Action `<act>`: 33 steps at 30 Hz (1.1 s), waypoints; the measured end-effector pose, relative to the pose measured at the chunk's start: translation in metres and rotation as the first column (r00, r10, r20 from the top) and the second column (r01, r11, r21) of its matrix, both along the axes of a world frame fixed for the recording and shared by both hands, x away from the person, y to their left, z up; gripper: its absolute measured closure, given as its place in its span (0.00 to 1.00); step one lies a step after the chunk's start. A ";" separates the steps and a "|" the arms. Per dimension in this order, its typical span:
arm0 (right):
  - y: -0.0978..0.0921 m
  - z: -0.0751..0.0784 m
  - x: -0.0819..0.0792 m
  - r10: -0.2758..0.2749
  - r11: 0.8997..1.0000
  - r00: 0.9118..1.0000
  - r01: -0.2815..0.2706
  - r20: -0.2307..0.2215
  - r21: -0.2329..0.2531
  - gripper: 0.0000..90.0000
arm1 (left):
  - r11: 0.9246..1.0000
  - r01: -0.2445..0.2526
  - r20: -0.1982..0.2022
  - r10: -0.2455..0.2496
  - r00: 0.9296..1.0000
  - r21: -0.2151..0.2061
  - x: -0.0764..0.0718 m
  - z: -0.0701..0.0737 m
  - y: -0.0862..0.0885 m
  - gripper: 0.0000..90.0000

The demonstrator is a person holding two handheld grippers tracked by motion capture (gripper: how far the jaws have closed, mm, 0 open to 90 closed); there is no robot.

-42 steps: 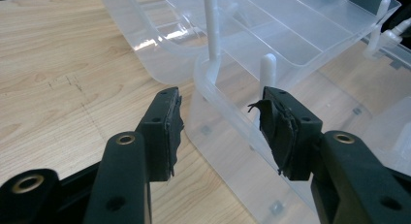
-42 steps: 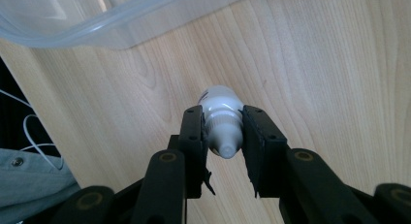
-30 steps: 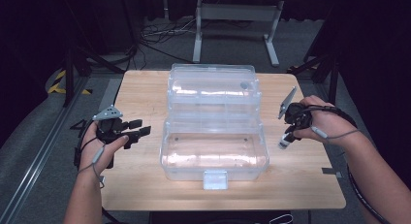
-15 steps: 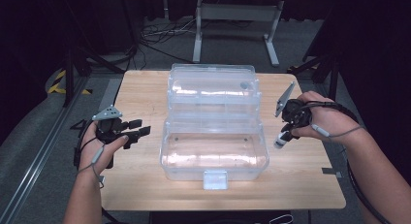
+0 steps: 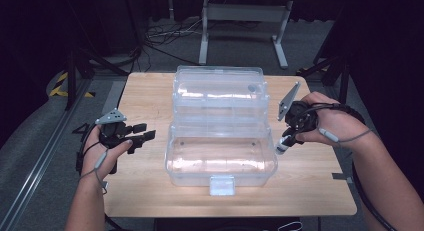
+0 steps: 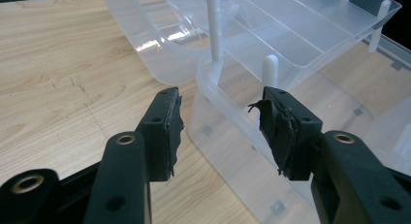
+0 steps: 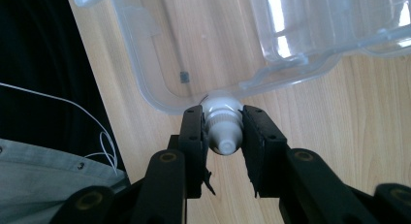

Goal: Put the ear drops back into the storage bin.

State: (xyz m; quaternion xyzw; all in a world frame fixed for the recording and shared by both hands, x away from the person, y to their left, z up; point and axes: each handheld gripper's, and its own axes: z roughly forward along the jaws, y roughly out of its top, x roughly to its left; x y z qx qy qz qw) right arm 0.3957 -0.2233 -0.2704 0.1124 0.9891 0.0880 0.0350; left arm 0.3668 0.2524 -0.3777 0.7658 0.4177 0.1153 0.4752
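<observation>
Shifted slightly inward: right gripper [image 7: 223,132], clamped on small white-capped bottle [image 7: 222,122] beside clear plastic organiser box [image 5: 220,161]. Left gripper [image 6: 220,132] agape, idle. Next: lower bottle into box.

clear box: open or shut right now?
Open. The clear box has its lid swung back and its tray raised over the bare base; the front latch hangs free.

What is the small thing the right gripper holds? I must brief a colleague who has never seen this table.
Start at the clear plastic box open on the wooden table. At its right end, the right gripper clamps a small white bottle. Its ribbed cap and nozzle tip make it the sole opaque white item beside transparent plastic.
</observation>
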 end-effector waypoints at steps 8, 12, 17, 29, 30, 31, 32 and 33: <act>0.012 0.004 -0.009 0.031 0.999 1.000 -0.031 -0.005 0.013 0.80 | 1.000 0.000 -0.005 0.000 1.000 0.003 0.001 -0.002 -0.001 0.56; 0.019 0.004 -0.011 0.054 0.998 0.998 -0.054 -0.008 0.012 0.80 | 1.000 0.002 -0.002 -0.002 1.000 0.004 0.001 -0.001 -0.001 0.56; 0.028 0.002 -0.012 0.080 0.997 0.997 -0.080 -0.010 0.007 0.80 | 1.000 -0.007 0.002 0.007 1.000 0.012 0.001 -0.002 0.000 0.56; 0.041 -0.003 -0.015 0.103 0.995 0.994 -0.103 -0.026 0.001 0.80 | 1.000 -0.013 0.012 0.012 1.000 0.028 0.003 -0.004 0.001 0.53; 0.042 -0.005 -0.015 0.103 0.995 0.994 -0.103 -0.030 0.000 0.80 | 1.000 -0.014 0.013 0.013 1.000 0.028 0.003 -0.004 0.002 0.53; 0.042 -0.005 -0.015 0.103 0.995 0.994 -0.103 -0.030 0.000 0.80 | 1.000 -0.014 0.013 0.013 1.000 0.028 0.003 -0.004 0.002 0.53; 0.044 -0.008 -0.014 0.110 0.994 0.993 -0.111 -0.035 -0.008 0.80 | 1.000 -0.015 0.013 0.015 1.000 0.026 0.003 -0.004 0.002 0.53; 0.044 -0.008 -0.014 0.110 0.994 0.993 -0.111 -0.035 -0.008 0.80 | 1.000 -0.015 0.013 0.015 1.000 0.025 0.003 -0.004 0.002 0.53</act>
